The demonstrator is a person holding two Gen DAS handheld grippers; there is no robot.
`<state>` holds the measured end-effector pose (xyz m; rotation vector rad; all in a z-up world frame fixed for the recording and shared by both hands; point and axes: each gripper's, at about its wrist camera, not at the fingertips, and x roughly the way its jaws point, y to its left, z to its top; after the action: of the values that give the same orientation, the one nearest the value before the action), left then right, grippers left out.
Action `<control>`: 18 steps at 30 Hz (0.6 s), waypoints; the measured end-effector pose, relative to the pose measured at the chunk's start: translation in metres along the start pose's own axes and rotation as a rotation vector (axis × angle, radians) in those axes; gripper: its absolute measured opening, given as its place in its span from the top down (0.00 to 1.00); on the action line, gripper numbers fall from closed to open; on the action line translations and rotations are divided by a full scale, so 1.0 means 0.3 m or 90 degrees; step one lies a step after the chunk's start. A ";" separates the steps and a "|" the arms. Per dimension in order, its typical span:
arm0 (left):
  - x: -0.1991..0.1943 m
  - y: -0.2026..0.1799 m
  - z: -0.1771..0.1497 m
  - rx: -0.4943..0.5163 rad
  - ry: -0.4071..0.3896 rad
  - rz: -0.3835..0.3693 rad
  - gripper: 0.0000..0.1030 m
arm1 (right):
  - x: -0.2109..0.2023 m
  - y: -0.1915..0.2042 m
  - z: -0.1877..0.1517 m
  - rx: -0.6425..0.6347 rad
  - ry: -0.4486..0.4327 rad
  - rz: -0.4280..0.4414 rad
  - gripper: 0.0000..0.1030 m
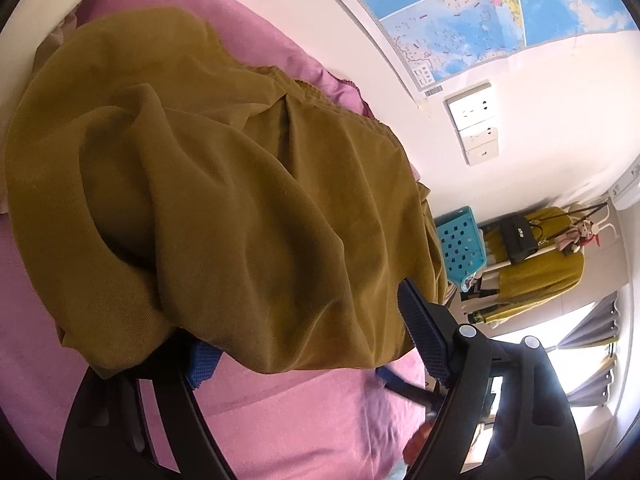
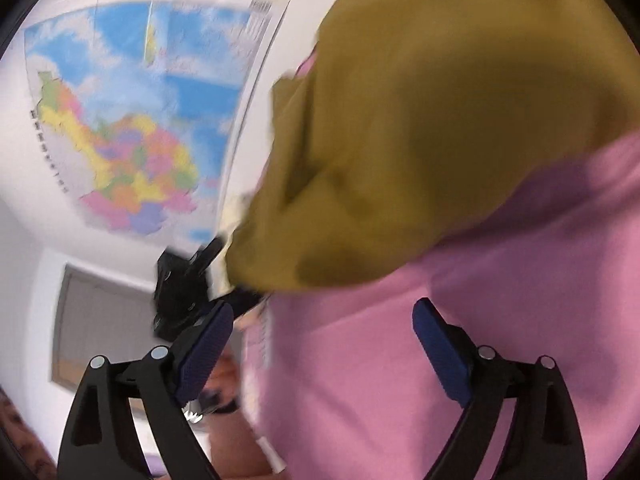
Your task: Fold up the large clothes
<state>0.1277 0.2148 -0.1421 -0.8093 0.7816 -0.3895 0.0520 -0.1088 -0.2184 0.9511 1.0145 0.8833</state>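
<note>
Mustard garment (image 1: pixel 224 184) bunched on pink bedsheet (image 1: pixel 280 412), partly folded. Left gripper (image 1: pixel 308 344) wide, garment hem between the jaws, ungripped. Right gripper (image 2: pixel 324 344) wide, empty, just beside garment.

No lettering can be read here. Print on the wall map (image 1: pixel 480 20) is too small. The rest is blurred.

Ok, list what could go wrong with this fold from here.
1. The mustard garment lies bunched in deep creases on the pink sheet; folding it now would probably lock the wrinkles in.
2. The left tool is open with the hem draped over one finger, so closing may pinch a single layer or snag.
3. The right tool is open over bare sheet and could grab sheet instead.
</note>
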 end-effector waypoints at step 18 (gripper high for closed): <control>-0.079 0.026 -0.122 0.082 0.006 -0.030 0.18 | 0.332 0.160 0.134 0.012 -0.002 0.108 0.66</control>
<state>0.0847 0.2153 -0.1531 -0.7073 0.7391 -0.4813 0.1110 -0.0103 -0.1923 1.0662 0.9504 1.0138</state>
